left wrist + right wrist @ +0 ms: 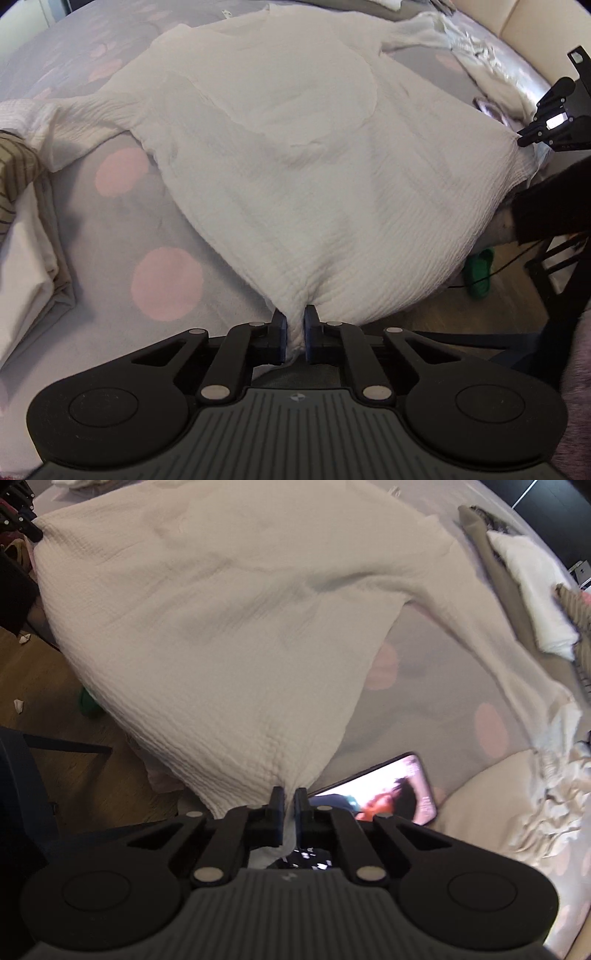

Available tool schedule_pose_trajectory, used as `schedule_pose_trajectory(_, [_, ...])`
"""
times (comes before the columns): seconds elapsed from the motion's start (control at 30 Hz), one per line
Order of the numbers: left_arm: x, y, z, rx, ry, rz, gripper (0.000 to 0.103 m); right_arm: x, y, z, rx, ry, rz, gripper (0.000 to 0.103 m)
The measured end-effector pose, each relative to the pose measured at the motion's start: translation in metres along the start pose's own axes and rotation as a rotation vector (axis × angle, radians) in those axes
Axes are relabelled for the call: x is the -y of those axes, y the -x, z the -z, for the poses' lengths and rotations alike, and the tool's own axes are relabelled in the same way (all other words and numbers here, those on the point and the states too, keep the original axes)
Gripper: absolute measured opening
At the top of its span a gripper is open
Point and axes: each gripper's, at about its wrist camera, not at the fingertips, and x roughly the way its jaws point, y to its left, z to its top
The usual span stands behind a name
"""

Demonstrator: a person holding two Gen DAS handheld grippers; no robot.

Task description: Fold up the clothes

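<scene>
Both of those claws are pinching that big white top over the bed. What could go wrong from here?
The left gripper and right gripper each pinch only a small bit of the white top's hem, so a corner might slip free. A lit phone lies beside the right gripper; dragged cloth could sweep it along.

Crinkled matt white cloth garment (295,166); glossy phone (391,794); wooden floor (37,672).

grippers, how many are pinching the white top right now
2: the left gripper pinches one hem corner of the white top; the right gripper pinches the other corner.
</scene>
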Motion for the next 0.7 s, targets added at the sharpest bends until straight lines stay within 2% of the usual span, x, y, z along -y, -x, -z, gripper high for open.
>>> schedule_pose_trajectory(0.13, [-0.014,0.029,-0.008,-0.005,0.06,0.049,0.007,0.008,0.032,-0.002,-0.022,0.036,-0.031,0.006])
schedule_pose_trajectory(0.23, [-0.022,0.03,-0.009,-0.035,0.092,0.069,0.007,0.006,0.032,0.002,-0.066,0.043,-0.074,0.006])
schedule_pose_trajectory(0.53, [-0.021,-0.037,0.005,-0.203,0.071,0.053,0.007,-0.028,-0.032,0.01,-0.171,0.082,-0.129,0.006])
schedule_pose_trajectory(0.67, [-0.024,-0.052,0.006,-0.244,0.069,0.037,0.013,-0.036,-0.043,0.009,-0.185,0.093,-0.122,0.008])
schedule_pose_trajectory(0.7, [-0.025,-0.051,0.006,-0.245,0.07,0.038,0.014,-0.036,-0.042,0.008,-0.186,0.088,-0.126,0.012])
